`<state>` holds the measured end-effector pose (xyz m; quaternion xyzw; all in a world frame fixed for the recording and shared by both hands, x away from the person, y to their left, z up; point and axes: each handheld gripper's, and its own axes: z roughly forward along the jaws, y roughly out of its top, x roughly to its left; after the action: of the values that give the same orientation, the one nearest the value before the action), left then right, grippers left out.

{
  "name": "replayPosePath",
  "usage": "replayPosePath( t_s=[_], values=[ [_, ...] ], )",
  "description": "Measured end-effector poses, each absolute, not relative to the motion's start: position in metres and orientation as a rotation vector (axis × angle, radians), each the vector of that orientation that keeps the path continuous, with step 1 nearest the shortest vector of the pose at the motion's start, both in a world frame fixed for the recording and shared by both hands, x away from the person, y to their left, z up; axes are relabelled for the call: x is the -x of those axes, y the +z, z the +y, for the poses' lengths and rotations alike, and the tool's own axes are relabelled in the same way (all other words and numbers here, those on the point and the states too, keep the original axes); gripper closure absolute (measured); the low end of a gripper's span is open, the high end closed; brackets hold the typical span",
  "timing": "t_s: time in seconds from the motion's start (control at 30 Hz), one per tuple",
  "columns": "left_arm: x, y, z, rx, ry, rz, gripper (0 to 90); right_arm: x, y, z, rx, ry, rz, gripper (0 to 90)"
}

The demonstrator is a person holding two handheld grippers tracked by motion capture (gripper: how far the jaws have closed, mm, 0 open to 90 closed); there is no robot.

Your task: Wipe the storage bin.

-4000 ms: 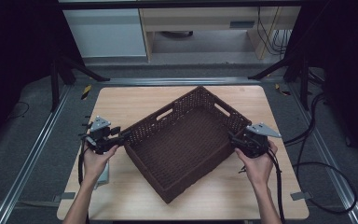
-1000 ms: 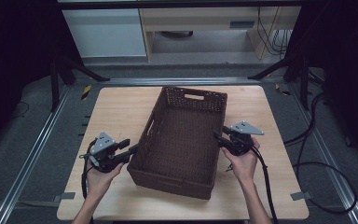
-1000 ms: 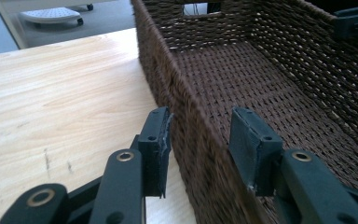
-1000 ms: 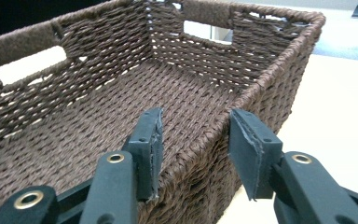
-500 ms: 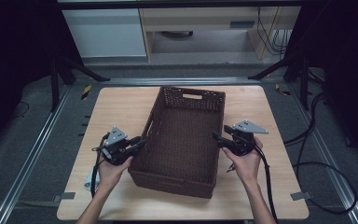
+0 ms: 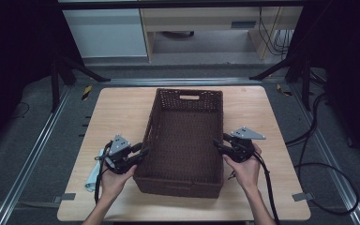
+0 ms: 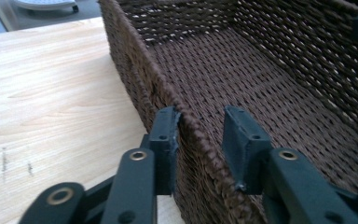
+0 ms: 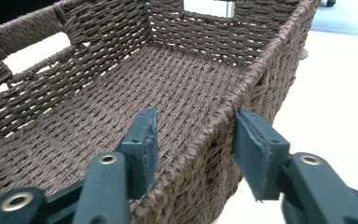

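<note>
Both grippers' fingers (image 7: 164, 140) straddle the basket's (image 6: 186, 136) side walls.

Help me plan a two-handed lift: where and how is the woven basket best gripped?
Grip the woven basket by the rims of its two long walls, one gripper per side, coming from outside with one jaw inside and one outside. The walls are thin and upright, and the left gripper and right gripper already straddle them.

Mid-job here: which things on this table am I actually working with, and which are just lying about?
In the job:
wicker basket
left gripper, jaws astride the basket's left wall
right gripper, jaws astride its right wall

Lying about:
pale cloth at the table's left edge
</note>
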<state>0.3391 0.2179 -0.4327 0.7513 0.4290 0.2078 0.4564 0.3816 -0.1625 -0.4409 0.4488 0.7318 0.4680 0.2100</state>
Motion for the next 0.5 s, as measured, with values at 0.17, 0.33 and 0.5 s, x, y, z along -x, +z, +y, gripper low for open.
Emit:
replayPosePath(
  t_s=[0.17,0.33,0.5],
  values=[
    [-0.337,-0.433,0.213,-1.846,0.495,1.065,61.6,-0.384,-0.441,-0.165,-1.239,1.295,2.03,57.5],
    [-0.336,-0.434,0.204,-1.853,0.507,1.06,61.1,-0.384,-0.44,-0.169,-1.247,1.259,2.026,59.8],
    [-0.334,-0.435,0.194,-1.85,0.511,1.048,60.7,-0.38,-0.438,-0.177,-1.254,1.222,2.019,60.1]
  ],
)
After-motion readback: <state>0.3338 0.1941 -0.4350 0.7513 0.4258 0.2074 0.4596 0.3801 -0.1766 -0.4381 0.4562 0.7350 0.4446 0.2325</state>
